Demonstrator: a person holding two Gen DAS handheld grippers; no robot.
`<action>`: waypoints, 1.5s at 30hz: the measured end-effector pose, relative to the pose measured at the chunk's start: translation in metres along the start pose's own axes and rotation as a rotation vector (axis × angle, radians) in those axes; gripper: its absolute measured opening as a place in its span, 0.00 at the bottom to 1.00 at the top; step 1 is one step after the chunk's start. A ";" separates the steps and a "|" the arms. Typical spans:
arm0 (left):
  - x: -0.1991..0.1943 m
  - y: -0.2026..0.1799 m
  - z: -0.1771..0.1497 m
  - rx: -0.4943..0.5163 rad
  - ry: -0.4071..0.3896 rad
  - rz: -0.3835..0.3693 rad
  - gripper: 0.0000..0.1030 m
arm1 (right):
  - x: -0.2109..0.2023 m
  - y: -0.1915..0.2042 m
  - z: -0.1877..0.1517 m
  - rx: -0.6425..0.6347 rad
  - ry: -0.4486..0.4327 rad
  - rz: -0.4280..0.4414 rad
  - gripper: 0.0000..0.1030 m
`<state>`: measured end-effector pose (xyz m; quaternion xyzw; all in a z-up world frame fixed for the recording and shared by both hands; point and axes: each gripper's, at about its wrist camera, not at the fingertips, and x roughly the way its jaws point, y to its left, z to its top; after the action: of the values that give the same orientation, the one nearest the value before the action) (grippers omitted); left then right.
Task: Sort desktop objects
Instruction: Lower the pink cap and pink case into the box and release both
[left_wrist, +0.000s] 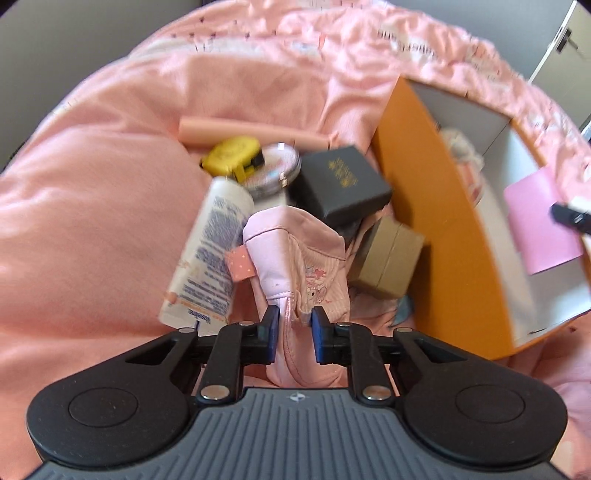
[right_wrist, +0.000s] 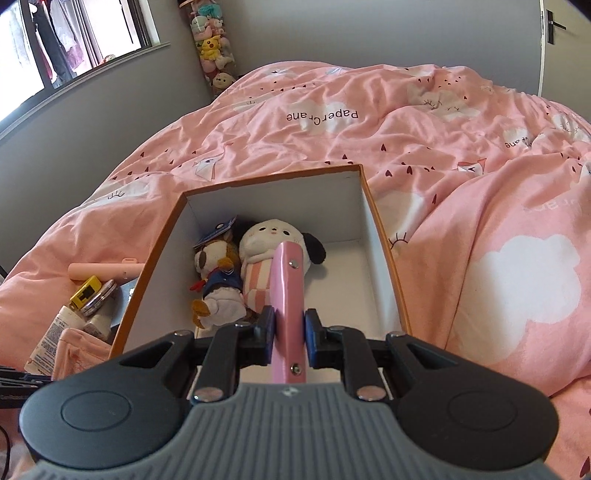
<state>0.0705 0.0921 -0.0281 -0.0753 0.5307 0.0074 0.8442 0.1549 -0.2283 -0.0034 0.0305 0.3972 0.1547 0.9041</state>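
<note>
The pink pouch (left_wrist: 295, 266) sits right between the jaws of the left gripper (left_wrist: 294, 325), its near end squeezed by the blue pads (left_wrist: 271, 330), so the jaws are narrow and clamped on fabric. No earlier frame here, so that's all on the grip. Just left of those jaws lies a white lotion tube (left_wrist: 208, 251), touching the pouch's side. Ahead of the jaws, a dark gift box (left_wrist: 341, 184) tilts over the pouch's far end, with a round silvery tin (left_wrist: 271, 166) and a yellow tape measure (left_wrist: 232, 157) beyond it, and a pale pink cylinder (left_wrist: 243, 133) farthest out. To the right of the jaws, a tan box (left_wrist: 388, 258) rests near the pouch, hard against the orange box (left_wrist: 417, 177).

Over to the right gripper (right_wrist: 289, 334): jaws narrow, pinching a flat pink case (right_wrist: 288, 295) edge-on, held above the orange box (right_wrist: 384, 240). Ahead of those jaws, down inside the box, a white plush dog (right_wrist: 269, 236) and a brown-and-white plush (right_wrist: 218, 273) lie side by side against the left wall. The box's right half shows bare white floor. Everything rests on a pink bed quilt (right_wrist: 461, 177), rumpled, with white clouds printed on it.
</note>
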 end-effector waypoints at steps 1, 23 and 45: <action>-0.008 -0.001 0.001 0.002 -0.017 -0.002 0.20 | 0.000 -0.001 0.000 -0.001 -0.002 -0.003 0.17; -0.019 -0.186 0.094 0.443 -0.164 -0.141 0.20 | -0.016 -0.011 0.000 0.060 -0.174 -0.158 0.17; 0.086 -0.250 0.127 0.399 0.029 -0.108 0.20 | 0.024 -0.032 0.007 -0.013 -0.114 -0.140 0.17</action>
<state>0.2445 -0.1440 -0.0218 0.0651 0.5290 -0.1444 0.8337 0.1831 -0.2506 -0.0212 0.0056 0.3450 0.0919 0.9341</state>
